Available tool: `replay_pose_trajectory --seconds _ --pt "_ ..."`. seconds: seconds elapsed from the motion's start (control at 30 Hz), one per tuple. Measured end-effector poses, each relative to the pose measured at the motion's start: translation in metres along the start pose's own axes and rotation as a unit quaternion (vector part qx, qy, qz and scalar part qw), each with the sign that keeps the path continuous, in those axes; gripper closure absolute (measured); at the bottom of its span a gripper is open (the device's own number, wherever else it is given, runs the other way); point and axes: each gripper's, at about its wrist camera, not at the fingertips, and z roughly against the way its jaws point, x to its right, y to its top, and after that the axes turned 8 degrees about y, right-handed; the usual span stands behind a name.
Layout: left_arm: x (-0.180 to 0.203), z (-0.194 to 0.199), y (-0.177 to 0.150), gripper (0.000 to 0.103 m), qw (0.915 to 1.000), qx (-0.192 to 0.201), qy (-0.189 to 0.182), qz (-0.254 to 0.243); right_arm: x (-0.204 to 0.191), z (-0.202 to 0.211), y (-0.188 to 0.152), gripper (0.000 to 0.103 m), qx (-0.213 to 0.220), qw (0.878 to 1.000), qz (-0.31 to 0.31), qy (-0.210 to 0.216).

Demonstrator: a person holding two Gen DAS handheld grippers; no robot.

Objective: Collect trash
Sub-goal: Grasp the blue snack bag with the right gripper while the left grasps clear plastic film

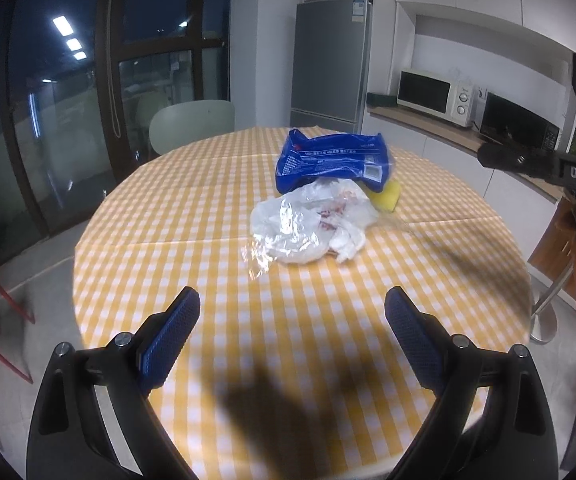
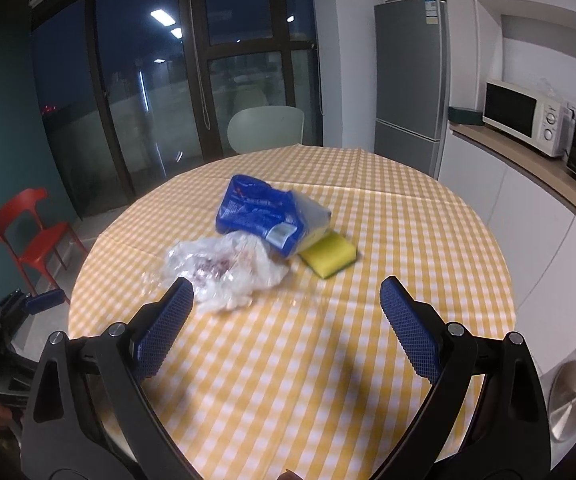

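A round desk [image 1: 191,216] covered in a yellow-and-white checked cloth carries three pieces of trash near its middle. A crumpled clear plastic bag [image 1: 308,224] with white paper and reddish specks inside lies nearest; just behind it and touching it sits a blue plastic package [image 1: 328,160], and a yellow sponge [image 1: 386,196] pokes out from under the package's right end. In the right wrist view the same plastic bag [image 2: 223,276], blue package [image 2: 263,216] and sponge [image 2: 330,258] appear, with the package resting partly on the sponge. The left gripper [image 1: 292,304] hovers over the near part of the desk, its blue-padded fingers [image 1: 171,336] spread wide and holding nothing, well short of the trash. The right gripper [image 2: 286,294] hangs likewise with its fingers [image 2: 408,328] spread apart and empty; its left finger overlaps the bag's near edge in the view, though contact cannot be told. Beyond the desk stand a pale green chair [image 1: 191,124], a grey refrigerator [image 1: 328,64] and, on a counter to the right, a white microwave [image 1: 434,96]. A red chair [image 2: 31,236] stands on the floor at far left.
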Motion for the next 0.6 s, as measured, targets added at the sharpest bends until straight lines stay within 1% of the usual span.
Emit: replay_pose_trajectory --seconds 0.23,0.3,0.33,0.5,0.6 --pt "-0.003 -0.038 0.023 0.012 0.9998 -0.018 -0.004 -0.006 0.006 -0.054 0.032 0.014 -0.04 0.999 0.02 -0.001" --pt "-0.003 -0.051 0.029 0.013 0.9995 -0.026 -0.013 -0.013 0.007 -0.067 0.038 0.018 -0.045 0.999 0.026 -0.005" --pt "-0.003 -0.055 0.031 0.013 0.9994 -0.028 -0.015 -0.016 0.009 -0.075 0.041 0.019 -0.05 0.998 0.027 -0.008" --pt "0.001 -0.078 0.038 0.013 0.9982 -0.038 -0.028 -0.036 0.017 -0.104 0.049 0.02 -0.07 0.997 0.022 -0.009" --pt "0.005 -0.086 0.042 0.013 0.9974 -0.042 -0.037 -0.047 0.019 -0.121 0.05 0.023 -0.084 0.996 0.028 -0.014"
